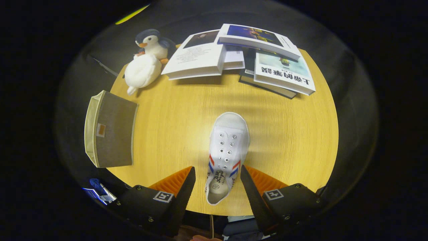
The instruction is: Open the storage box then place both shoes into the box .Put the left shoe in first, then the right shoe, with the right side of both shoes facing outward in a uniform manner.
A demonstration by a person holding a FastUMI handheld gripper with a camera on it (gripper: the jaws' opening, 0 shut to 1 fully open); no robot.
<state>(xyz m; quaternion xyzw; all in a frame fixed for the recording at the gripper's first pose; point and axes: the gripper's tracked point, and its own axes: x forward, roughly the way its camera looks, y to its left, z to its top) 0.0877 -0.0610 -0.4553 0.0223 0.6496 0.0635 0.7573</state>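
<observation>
A white canvas shoe (225,155) with red and blue side stripes lies on the round wooden table (294,140), toe pointing away from me. Its heel end sits between my fingers, and neither finger touches it. My gripper (217,174) is open, held above the near edge of the table. A grey fabric storage box (112,130) with a cream rim stands at the table's left edge, well left of my fingers. Whether the box has a lid I cannot tell.
Several books (244,57) lie stacked and overlapping at the far side of the table. A plush penguin (152,42) and a white plush toy (142,72) sit at the far left, beyond the box. Bare wood stretches between the shoe and the books.
</observation>
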